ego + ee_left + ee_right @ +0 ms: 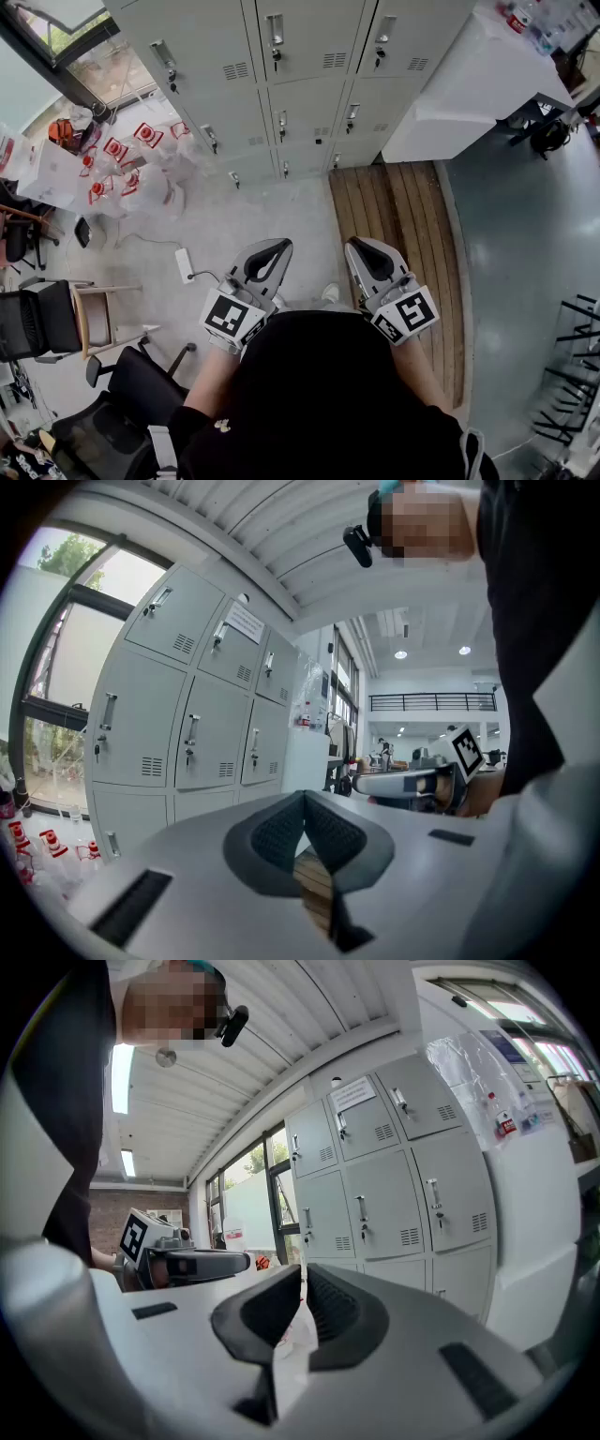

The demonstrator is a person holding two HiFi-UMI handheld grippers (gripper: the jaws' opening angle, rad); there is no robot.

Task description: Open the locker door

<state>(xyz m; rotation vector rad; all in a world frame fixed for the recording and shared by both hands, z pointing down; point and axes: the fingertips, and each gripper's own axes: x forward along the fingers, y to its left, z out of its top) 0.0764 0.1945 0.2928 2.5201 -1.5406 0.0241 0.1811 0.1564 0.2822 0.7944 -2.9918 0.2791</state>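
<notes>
While three locker columns (300, 103) stand ahead, two hand-held grippers (275, 247) (357, 247), jaws together, empty

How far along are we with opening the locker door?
Done: nothing yet; every locker door in view is closed. In hand: nothing; the left hand-held gripper and right hand-held gripper are shut, empty, and well short of them. Left: reach a handle, grip it and pull the door open.

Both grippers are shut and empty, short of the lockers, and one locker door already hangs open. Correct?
No: the head view shows every door of the lockers closed. The left gripper and right gripper are indeed shut, empty and short of them.
</notes>
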